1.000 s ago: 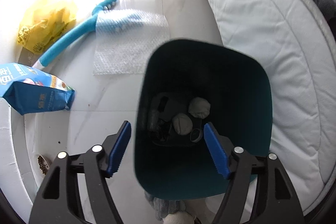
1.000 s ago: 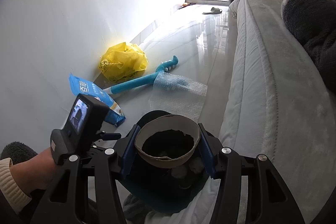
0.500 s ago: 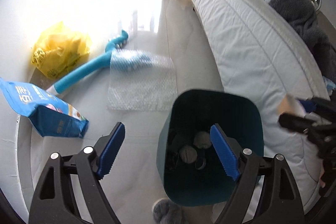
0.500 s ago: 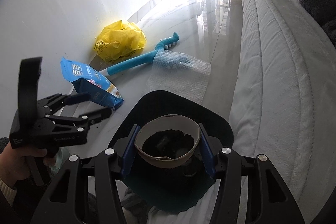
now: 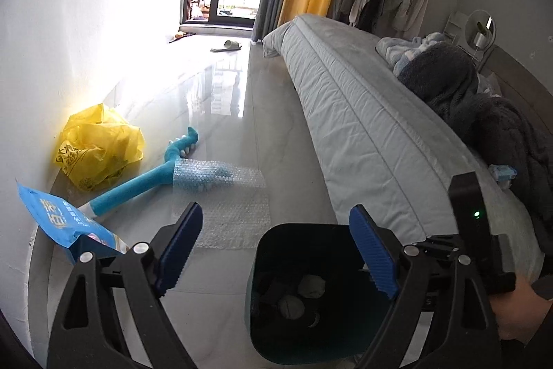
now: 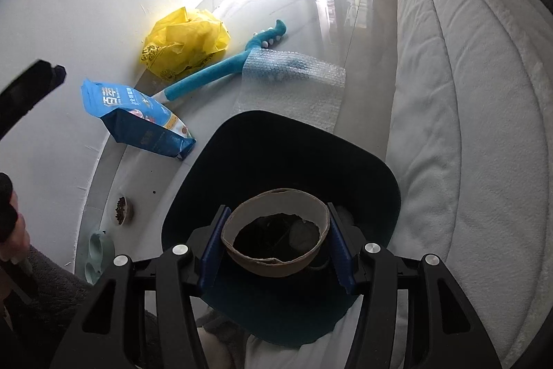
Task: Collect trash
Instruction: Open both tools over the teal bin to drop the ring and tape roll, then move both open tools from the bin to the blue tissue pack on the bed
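A cardboard ring (image 6: 276, 232) is clamped between the pads of the right gripper (image 6: 276, 242), directly above the open dark bin (image 6: 276, 158) at lower centre. The left gripper (image 5: 276, 251) is seen with jaws wide, just opened further, with nothing gripped. A yellow bag (image 6: 185, 42) and blue packet (image 6: 134, 116) lie at left.

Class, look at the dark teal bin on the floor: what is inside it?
Inside the bin lie a few crumpled pale wads among dark scraps. Its bottom is shadowed, and in the right view the held cardboard ring hides part.
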Motion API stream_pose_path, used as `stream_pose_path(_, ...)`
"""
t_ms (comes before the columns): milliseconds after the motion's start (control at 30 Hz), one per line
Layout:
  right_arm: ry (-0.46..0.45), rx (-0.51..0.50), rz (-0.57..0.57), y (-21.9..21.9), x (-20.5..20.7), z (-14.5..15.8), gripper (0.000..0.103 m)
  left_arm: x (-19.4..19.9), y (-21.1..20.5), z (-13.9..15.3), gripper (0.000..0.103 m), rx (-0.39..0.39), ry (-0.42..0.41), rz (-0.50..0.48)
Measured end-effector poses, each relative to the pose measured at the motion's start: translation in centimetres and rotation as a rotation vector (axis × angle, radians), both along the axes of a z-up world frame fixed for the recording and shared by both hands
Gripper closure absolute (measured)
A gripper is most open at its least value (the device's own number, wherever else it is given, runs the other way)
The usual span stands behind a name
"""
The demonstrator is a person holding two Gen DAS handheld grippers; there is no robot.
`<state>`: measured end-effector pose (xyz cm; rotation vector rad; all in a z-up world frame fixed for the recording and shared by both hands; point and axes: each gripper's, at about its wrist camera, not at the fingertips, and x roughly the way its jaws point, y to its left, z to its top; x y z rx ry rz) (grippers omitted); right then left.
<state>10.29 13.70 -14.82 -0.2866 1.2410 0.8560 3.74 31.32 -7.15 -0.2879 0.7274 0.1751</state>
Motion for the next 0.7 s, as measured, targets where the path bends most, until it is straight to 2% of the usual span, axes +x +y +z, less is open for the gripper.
stream_pose_path(333, -0.012, -0.052, 0.027, 0.7, -0.7, -1.3, 0.047, -0.3, -1.3, 3.7, 0.013, 0.043, -0.097, -0.024)
stream_pose_path(433, -0.02, -0.04, 0.033, 0.8, -0.8, -1.1, 0.037, -0.4, -1.8, 4.6, 0.012, 0.045, -0.127, -0.03)
stream_pose_path(700, -0.045, 0.024, 0.023, 0.1, -0.7, 0.6, 0.031, -0.6, -2.9, 6.7, 0.01, 0.046, -0.183, -0.036)
